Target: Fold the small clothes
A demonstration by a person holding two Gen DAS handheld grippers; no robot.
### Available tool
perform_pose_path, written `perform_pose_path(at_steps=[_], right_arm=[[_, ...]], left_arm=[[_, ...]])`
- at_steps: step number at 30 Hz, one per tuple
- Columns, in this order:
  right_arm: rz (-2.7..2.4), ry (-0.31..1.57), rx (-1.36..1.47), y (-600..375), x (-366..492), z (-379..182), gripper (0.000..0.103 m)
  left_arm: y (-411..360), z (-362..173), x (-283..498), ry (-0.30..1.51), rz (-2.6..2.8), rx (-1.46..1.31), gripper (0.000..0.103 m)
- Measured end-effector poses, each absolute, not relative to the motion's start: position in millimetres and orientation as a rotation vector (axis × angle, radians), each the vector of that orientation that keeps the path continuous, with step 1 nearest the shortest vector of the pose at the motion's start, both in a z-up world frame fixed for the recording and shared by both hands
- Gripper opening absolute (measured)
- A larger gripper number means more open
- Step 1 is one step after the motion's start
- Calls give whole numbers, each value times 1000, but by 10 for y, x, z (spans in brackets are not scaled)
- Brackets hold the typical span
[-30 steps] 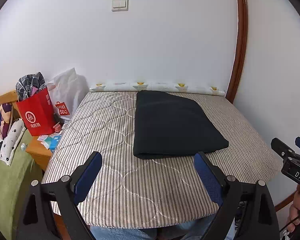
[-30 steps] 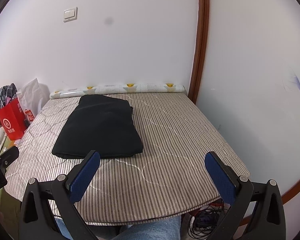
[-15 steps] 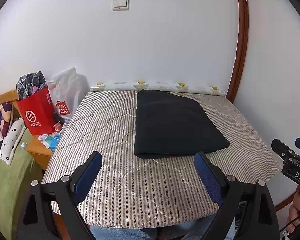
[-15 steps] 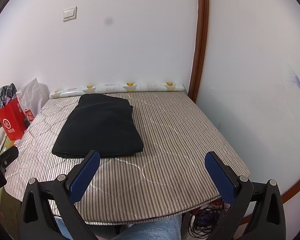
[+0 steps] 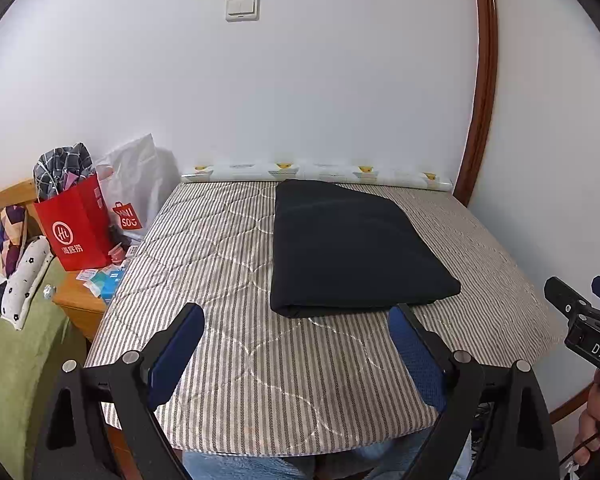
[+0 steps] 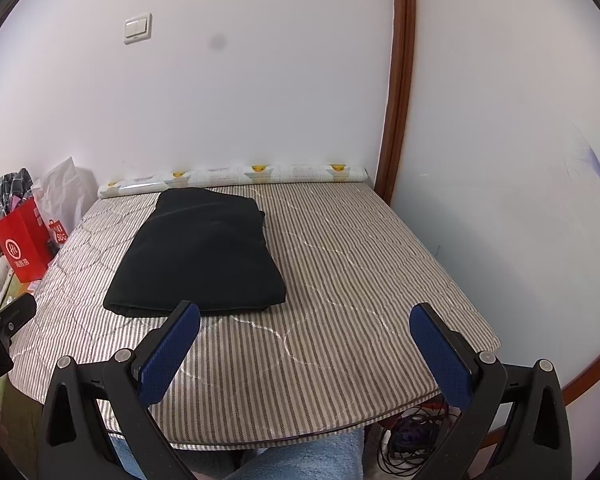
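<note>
Black folded garment point(image 5: 352, 248) lies flat on the striped quilted desk point(image 5: 236, 352), twd the far side, its back edge just short of the patterned roll point(image 5: 316, 171) along the wall. Near edge shows stacked layers, squared off. In right wrist view the garment point(image 6: 200, 256) sits left of centre, w/ bare striped cover point(image 6: 360, 280) to its right.

Left hand-held gripper point(image 5: 296, 354) is released: blue pads spread wide, nothing btwn them, held above the desk's near part, just short of the garment's front edge. Right hand-held gripper point(image 6: 304, 354) likewise released, pads wide apart, empty, over the near right part of the desk, not touching the cloth.

Left view also catches the right hand-held gripper's tip at the far right edge, w/ a hand point(image 5: 592, 420) under it. Person's blue-clad legs point(image 6: 300, 458) show below the desk edge.

Left of the desk: red paper bag point(image 5: 76, 232) stuffed w/ checked cloth, white plastic bag point(image 5: 136, 184) behind it, both on a small wooden stand point(image 5: 80, 304). Light switch point(image 5: 242, 8) on the white wall; brown wood trim point(image 6: 400, 80) runs up the corner. Cables point(image 6: 412, 436) on floor under the right side.
</note>
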State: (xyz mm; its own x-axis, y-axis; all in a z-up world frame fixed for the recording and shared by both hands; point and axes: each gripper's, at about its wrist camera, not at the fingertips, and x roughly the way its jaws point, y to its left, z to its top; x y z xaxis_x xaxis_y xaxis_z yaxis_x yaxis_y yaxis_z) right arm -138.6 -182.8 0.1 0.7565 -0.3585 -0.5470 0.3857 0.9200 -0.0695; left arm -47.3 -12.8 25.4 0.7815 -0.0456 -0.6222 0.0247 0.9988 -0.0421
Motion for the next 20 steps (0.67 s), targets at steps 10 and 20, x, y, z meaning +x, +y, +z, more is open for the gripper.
perform_pose_path(at_steps=[10, 20], right_arm=[[-403, 587, 44, -1801, -1386, 16, 103], [-404, 591, 35, -1804, -1364, 10, 103]], left_arm=[[-109, 260, -472, 670, -36, -31, 93], [-104, 265, -467, 671, -35, -31, 93]])
